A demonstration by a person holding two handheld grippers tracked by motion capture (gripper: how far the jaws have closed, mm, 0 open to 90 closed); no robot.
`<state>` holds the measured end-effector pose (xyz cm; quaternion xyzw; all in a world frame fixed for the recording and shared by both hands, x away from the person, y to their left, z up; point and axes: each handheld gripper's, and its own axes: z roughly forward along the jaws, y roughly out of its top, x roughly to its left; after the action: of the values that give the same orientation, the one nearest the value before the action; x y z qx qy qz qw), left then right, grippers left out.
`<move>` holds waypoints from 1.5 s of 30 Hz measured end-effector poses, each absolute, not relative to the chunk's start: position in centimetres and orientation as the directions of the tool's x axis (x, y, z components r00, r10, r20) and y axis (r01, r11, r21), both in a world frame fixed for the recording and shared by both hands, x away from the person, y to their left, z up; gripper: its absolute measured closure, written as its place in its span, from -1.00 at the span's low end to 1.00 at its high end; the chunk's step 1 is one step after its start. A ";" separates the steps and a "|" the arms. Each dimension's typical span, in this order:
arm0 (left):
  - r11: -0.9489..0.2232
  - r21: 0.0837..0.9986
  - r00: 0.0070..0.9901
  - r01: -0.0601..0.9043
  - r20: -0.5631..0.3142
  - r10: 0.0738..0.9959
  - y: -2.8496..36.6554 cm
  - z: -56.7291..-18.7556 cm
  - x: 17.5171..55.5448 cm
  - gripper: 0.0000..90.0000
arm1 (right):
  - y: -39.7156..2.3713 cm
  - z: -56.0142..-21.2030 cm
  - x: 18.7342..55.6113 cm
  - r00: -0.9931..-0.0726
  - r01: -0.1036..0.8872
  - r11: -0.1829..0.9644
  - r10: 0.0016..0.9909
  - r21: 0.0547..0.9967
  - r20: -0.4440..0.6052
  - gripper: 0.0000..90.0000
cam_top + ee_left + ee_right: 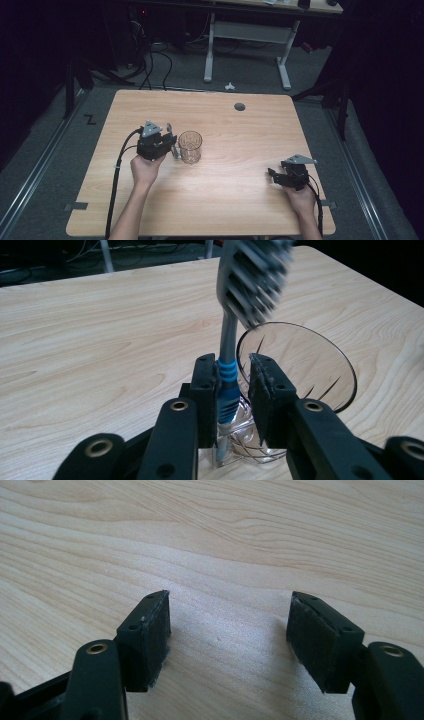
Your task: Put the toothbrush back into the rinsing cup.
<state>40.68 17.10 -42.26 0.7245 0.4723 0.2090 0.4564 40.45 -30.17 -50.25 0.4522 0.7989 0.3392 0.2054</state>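
Blue rubber grip bands on the toothbrush (228, 385) sit right between the left gripper's (234, 385) fingers (205, 390), and honestly that's where it could go sideways. The handle leans against one pad while the other pad (262, 390) stands off it with a gap, so the fingers are spread a little and not really pinching anything; the brush is basically propped there, head up, bristles (255, 277) blurry near the top of the left gripper view. Its lower end sits just beside the base of the glass cup (300, 365), on the near side of it, and I can't tell if the tip is resting on the counter (100, 340) or on the glass foot. My guess is the brush is meant to end up standing in that cup. Risk one: with that loose hold, any wobble of the hand and the brush tips over onto the counter instead of into the cup. Risk two: the fingers are so close to the cup wall that a nudge could slide or topple it, clear glass being light. The right gripper (227, 640), well away from the cup, rests low over bare wood with fingers wide apart, holding nothing, so it isn't steadying the cup at all.
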 end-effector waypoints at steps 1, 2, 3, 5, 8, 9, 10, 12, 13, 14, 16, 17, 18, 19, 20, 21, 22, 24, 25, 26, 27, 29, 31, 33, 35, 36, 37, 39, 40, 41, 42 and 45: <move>-0.138 0.860 0.466 0.492 -0.126 0.876 17.1 -42.3 40.7 0.61 | -30.2 -50.3 40.5 -0.507 0.583 0.361 0.862 0.728 -0.022 -0.23; -0.139 0.860 0.464 0.492 -0.124 0.877 17.1 -42.2 40.6 0.58 | -30.2 -50.3 40.5 -0.507 0.583 0.361 0.862 0.728 -0.022 -0.23; -0.140 0.859 0.463 0.492 -0.122 0.878 17.1 -42.2 40.6 0.55 | -30.2 -50.3 40.5 -0.507 0.583 0.361 0.862 0.728 -0.022 -0.23; -0.142 0.858 0.464 0.494 -0.122 0.878 17.1 -42.2 40.6 0.52 | -30.2 -50.3 40.5 -0.507 0.583 0.361 0.862 0.728 -0.022 -0.23; -0.150 0.856 0.461 0.495 -0.112 0.880 17.2 -42.1 40.5 0.45 | -30.2 -50.3 40.5 -0.507 0.583 0.361 0.862 0.728 -0.022 -0.23; -0.150 0.856 0.459 0.494 -0.111 0.881 17.2 -42.1 40.4 0.42 | -30.2 -50.3 40.5 -0.507 0.583 0.361 0.862 0.728 -0.022 -0.23; -0.150 0.857 0.458 0.494 -0.109 0.882 17.2 -42.1 40.4 0.40 | -30.2 -50.3 40.5 -0.507 0.583 0.361 0.862 0.728 -0.022 -0.23; -0.149 0.856 0.456 0.494 -0.109 0.883 17.3 -42.1 40.3 0.37 | -30.2 -50.3 40.5 -0.507 0.583 0.361 0.862 0.728 -0.022 -0.23; -0.149 0.856 0.455 0.496 -0.109 0.883 17.3 -42.1 40.3 0.35 | -30.2 -50.3 40.4 -0.507 0.583 0.361 0.862 0.728 -0.021 -0.23; -0.149 0.855 0.455 0.496 -0.109 0.884 17.3 -42.1 40.3 0.33 | -30.2 -50.3 40.5 -0.507 0.583 0.361 0.862 0.728 -0.022 -0.23; -0.152 0.855 0.454 0.496 -0.105 0.885 17.4 -42.0 40.2 0.31 | -30.2 -50.3 40.4 -0.507 0.583 0.361 0.862 0.728 -0.021 -0.23; -0.154 0.855 0.453 0.495 -0.103 0.886 17.4 -42.0 40.2 0.30 | -30.2 -50.3 40.4 -0.507 0.583 0.361 0.862 0.728 -0.021 -0.23; -0.153 0.856 0.452 0.494 -0.102 0.886 17.4 -42.0 40.1 0.29 | -30.2 -50.3 40.4 -0.507 0.583 0.361 0.862 0.728 -0.021 -0.23; -0.152 0.857 0.452 0.493 -0.103 0.886 17.4 -41.9 40.0 0.28 | -30.2 -50.3 40.4 -0.507 0.583 0.361 0.862 0.728 -0.021 -0.23; -0.148 0.859 0.450 0.491 -0.104 0.887 17.5 -41.9 40.0 0.28 | -30.2 -50.3 40.4 -0.507 0.583 0.361 0.862 0.728 -0.021 -0.23; -0.148 0.859 0.449 0.490 -0.103 0.887 17.5 -41.9 39.9 0.27 | -30.2 -50.3 40.4 -0.507 0.583 0.361 0.862 0.728 -0.021 -0.23; -0.149 0.859 0.448 0.491 -0.102 0.888 17.6 -41.9 39.9 0.26 | -30.2 -50.3 40.4 -0.507 0.583 0.361 0.862 0.728 -0.021 -0.23; -0.146 0.858 0.444 0.493 -0.104 0.890 17.7 -41.9 39.8 0.25 | -30.2 -50.3 40.4 -0.507 0.583 0.361 0.862 0.728 -0.021 -0.23; -0.146 0.857 0.443 0.494 -0.103 0.891 17.8 -41.9 39.8 0.24 | -30.2 -50.3 40.4 -0.507 0.583 0.361 0.862 0.728 -0.021 -0.23; -0.147 0.857 0.442 0.494 -0.102 0.891 17.8 -41.9 39.7 0.24 | -30.2 -50.3 40.4 -0.507 0.583 0.361 0.862 0.728 -0.021 -0.23; -0.147 0.856 0.440 0.495 -0.101 0.892 17.8 -41.9 39.7 0.23 | -30.2 -50.3 40.4 -0.507 0.583 0.361 0.862 0.728 -0.021 -0.23; -0.152 0.856 0.440 0.494 -0.096 0.893 17.8 -41.8 39.6 0.22 | -30.2 -50.3 40.4 -0.507 0.583 0.361 0.862 0.728 -0.021 -0.23; -0.155 0.857 0.441 0.492 -0.091 0.893 17.8 -41.7 39.5 0.22 | -30.2 -50.3 40.4 -0.507 0.583 0.361 0.862 0.728 -0.021 -0.23; -0.156 0.858 0.441 0.490 -0.090 0.893 17.8 -41.7 39.4 0.21 | -30.2 -50.3 40.4 -0.507 0.583 0.361 0.862 0.728 -0.021 -0.23; -0.159 0.856 0.442 0.491 -0.088 0.893 17.8 -41.7 39.4 0.20 | -30.2 -50.3 40.4 -0.507 0.583 0.361 0.862 0.728 -0.021 -0.23; -0.160 0.856 0.442 0.492 -0.087 0.893 17.8 -41.7 39.4 0.20 | -30.2 -50.3 40.4 -0.507 0.583 0.361 0.862 0.728 -0.021 -0.23; -0.162 0.855 0.441 0.494 -0.086 0.893 17.8 -41.7 39.4 0.20 | -30.2 -50.3 40.4 -0.507 0.583 0.361 0.862 0.728 -0.021 -0.23; -0.163 0.855 0.439 0.493 -0.083 0.895 17.8 -41.6 39.3 0.20 | -30.2 -50.3 40.4 -0.507 0.583 0.361 0.862 0.728 -0.021 -0.23; -0.163 0.855 0.439 0.492 -0.082 0.895 17.8 -41.6 39.2 0.20 | -30.2 -50.3 40.4 -0.507 0.583 0.362 0.862 0.728 -0.022 -0.23; -0.161 0.857 0.438 0.490 -0.083 0.895 17.8 -41.6 39.2 0.20 | -30.2 -50.3 40.4 -0.507 0.583 0.361 0.862 0.728 -0.021 -0.23; -0.159 0.857 0.437 0.490 -0.084 0.895 17.8 -41.6 39.1 0.20 | -30.2 -50.3 40.4 -0.507 0.583 0.361 0.862 0.728 -0.021 -0.23; -0.159 0.855 0.435 0.493 -0.084 0.896 17.9 -41.6 39.1 0.19 | -30.2 -50.3 40.4 -0.507 0.583 0.361 0.862 0.728 -0.021 -0.23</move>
<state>39.07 17.95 -41.63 0.7255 0.4787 0.2306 0.4374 40.44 -30.15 -50.25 0.4522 0.7990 0.3392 0.2052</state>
